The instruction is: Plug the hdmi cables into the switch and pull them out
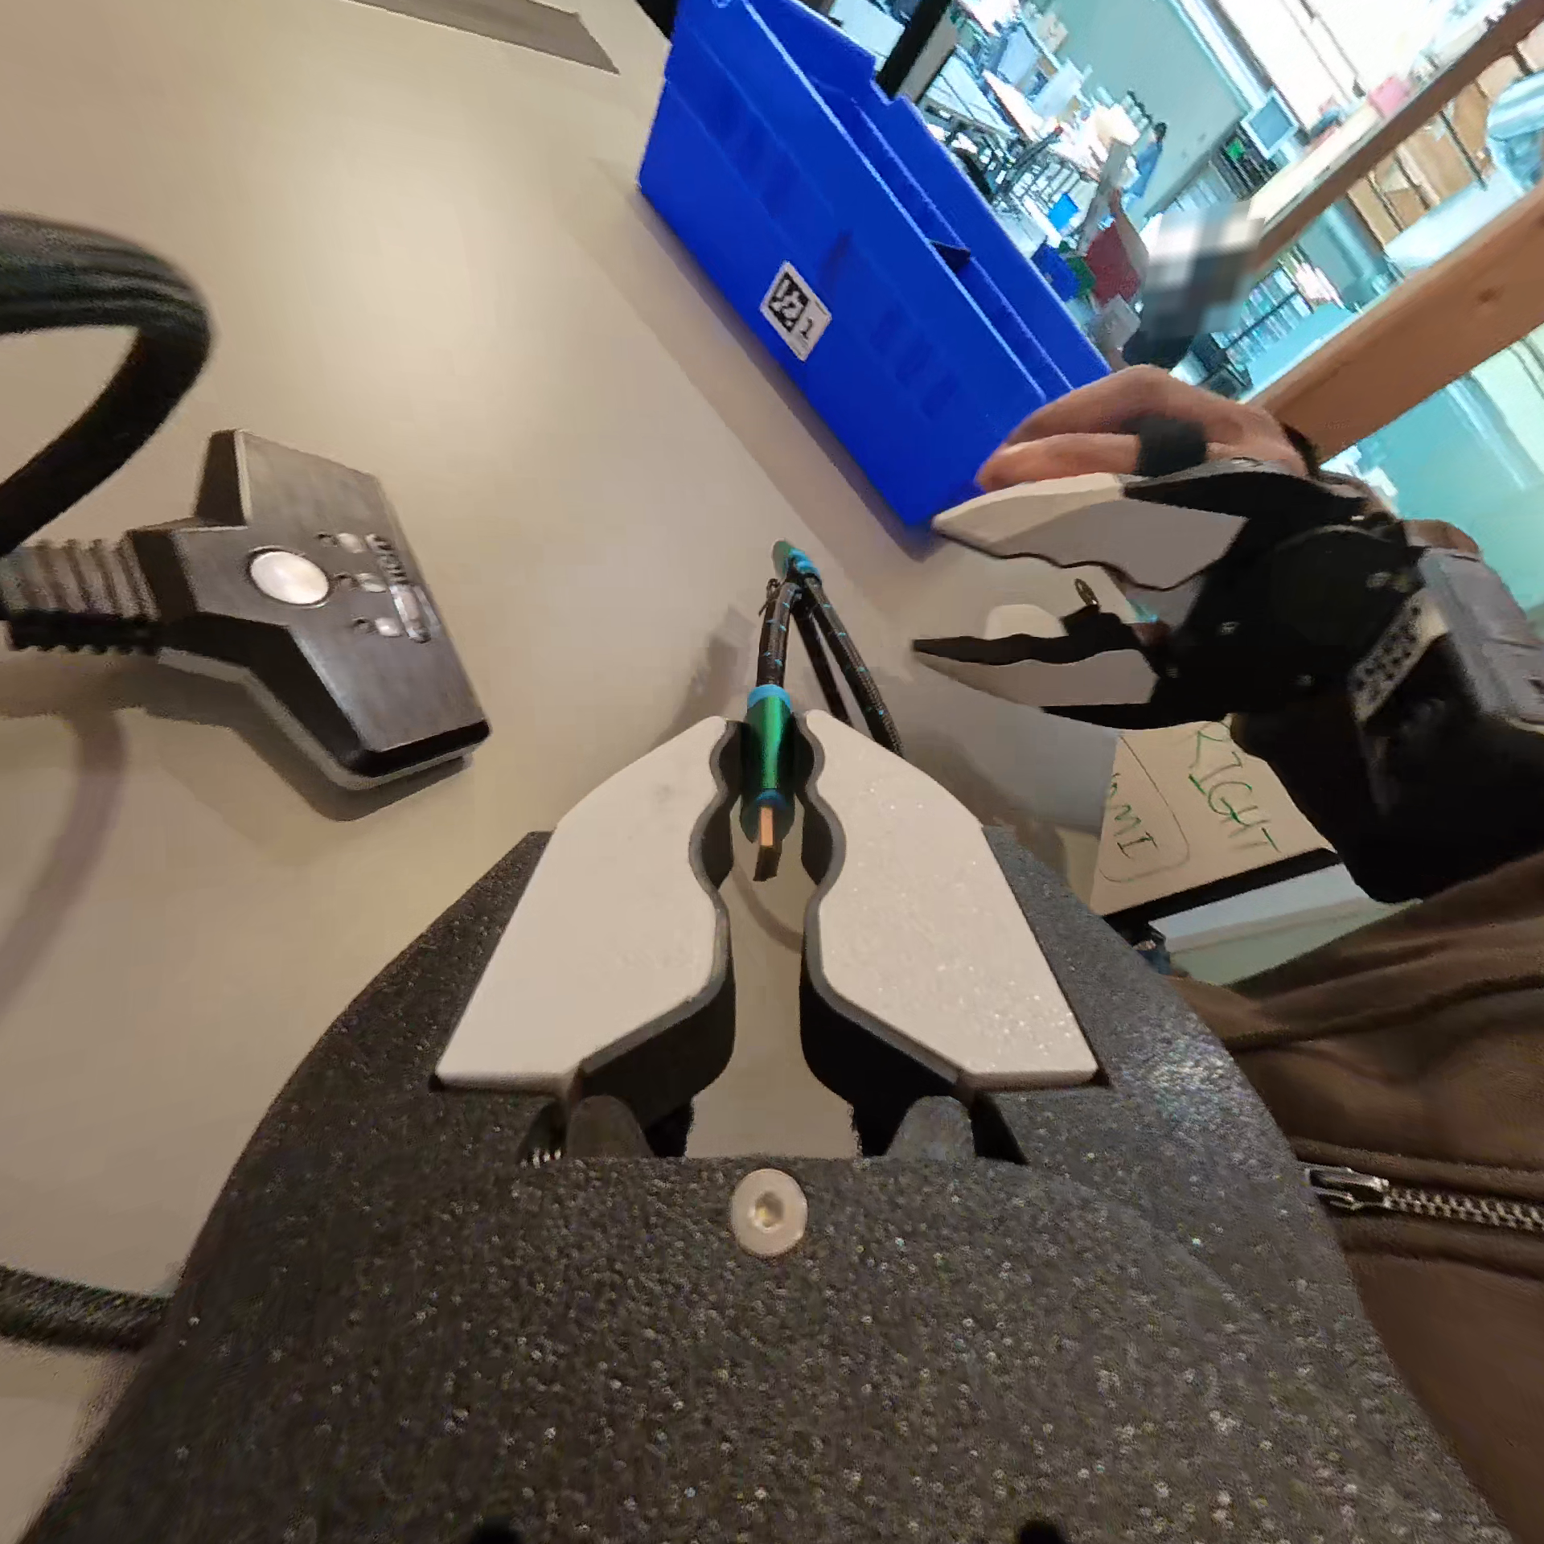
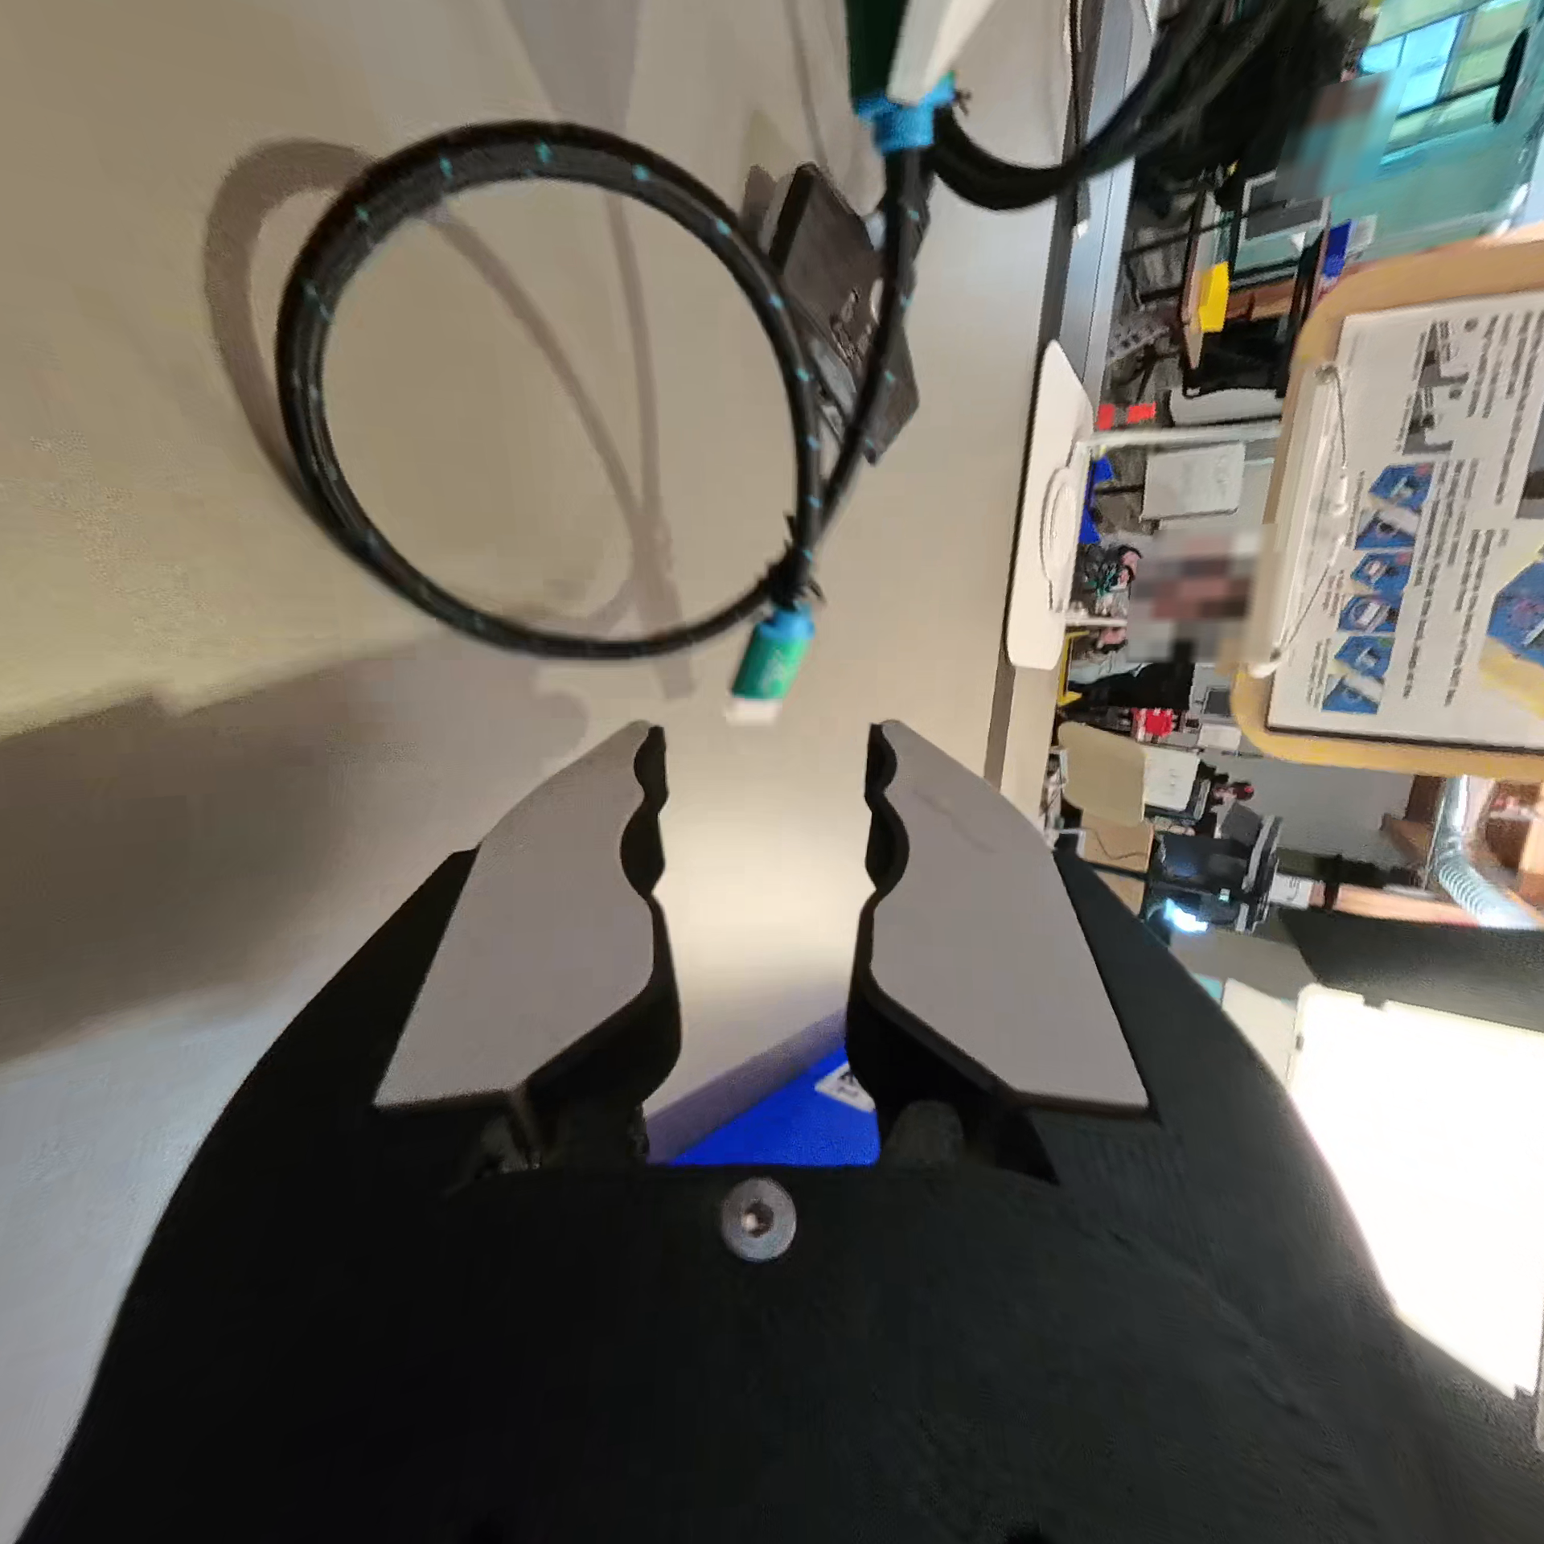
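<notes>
My left gripper [image 1: 764, 739] is shut on a green metal plug [image 1: 767, 773] of a black braided cable [image 1: 773, 643]; both pads press its sides and its metal tip points back towards the camera. The cable hangs in a loop [image 2: 334, 351] above the table. Its other green plug [image 2: 773, 664] dangles free just ahead of my right gripper [image 2: 767, 744], which is open and empty. The right gripper also shows in the left wrist view [image 1: 944, 585], held by a hand, jaws apart. The left gripper's white finger [image 2: 927, 42] shows at the top of the right wrist view.
A black adapter box [image 1: 326, 601] with a thick black cord lies on the beige table [image 1: 418, 292] at the left. A blue plastic bin [image 1: 835, 251] stands at the back. A person's brown jacket [image 1: 1378, 1086] is at the right. Shelves and a clipboard [image 2: 1420, 518] lie beyond the table edge. About 12 centimeters separates my left fingertips from my right.
</notes>
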Demonstrator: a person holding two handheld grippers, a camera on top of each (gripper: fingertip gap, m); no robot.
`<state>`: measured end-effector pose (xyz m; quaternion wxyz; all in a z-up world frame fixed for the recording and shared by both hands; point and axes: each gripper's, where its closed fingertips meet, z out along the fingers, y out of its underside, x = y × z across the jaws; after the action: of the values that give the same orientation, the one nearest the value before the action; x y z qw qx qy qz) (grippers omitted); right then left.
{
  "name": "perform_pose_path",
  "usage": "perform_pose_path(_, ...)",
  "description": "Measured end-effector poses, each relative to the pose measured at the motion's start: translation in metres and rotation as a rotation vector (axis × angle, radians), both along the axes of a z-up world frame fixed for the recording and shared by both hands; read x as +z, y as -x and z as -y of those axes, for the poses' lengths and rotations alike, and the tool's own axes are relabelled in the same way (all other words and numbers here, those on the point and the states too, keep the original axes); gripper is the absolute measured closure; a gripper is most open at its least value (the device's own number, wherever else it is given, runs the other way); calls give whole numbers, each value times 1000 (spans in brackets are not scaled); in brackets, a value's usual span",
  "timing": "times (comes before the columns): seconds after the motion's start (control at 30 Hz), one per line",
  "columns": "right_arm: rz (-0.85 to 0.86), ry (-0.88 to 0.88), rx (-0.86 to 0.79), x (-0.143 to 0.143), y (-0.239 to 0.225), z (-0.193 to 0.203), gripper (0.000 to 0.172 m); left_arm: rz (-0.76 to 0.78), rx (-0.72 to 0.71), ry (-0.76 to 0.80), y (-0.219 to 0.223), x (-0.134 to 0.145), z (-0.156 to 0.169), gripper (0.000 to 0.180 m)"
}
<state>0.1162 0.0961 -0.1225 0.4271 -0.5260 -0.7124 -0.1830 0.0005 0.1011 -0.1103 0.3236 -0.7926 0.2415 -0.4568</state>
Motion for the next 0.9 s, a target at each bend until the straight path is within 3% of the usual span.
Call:
perform_pose_path(0.13, -68, -18, -51, 24, -6, -1, 127, 20, 32, 7, 2, -3, -6, 169)
perform_pose_path(0.3, -246, -5, -48, 45, 42, -9, 130, 23, -13, -25, -21, -5, -2, 169)
perform_pose_path(0.5, -177, 63, -44, 12, 84, -22, 130, 49, -21, -87, -31, -3, 0, 169)
perform_pose_path(0.6, -182, 64, -51, 4, 89, -28, 157, 76, -1, -116, -23, -1, -2, 168)
perform_pose_path(0.67, -180, 78, -61, -1, 88, -32, 165, 107, 27, -137, -14, 4, -5, 167)
perform_pose_path(0.9, -169, 180, -135, -13, 72, -40, 144, 406, 147, -231, 20, 57, -17, 168)
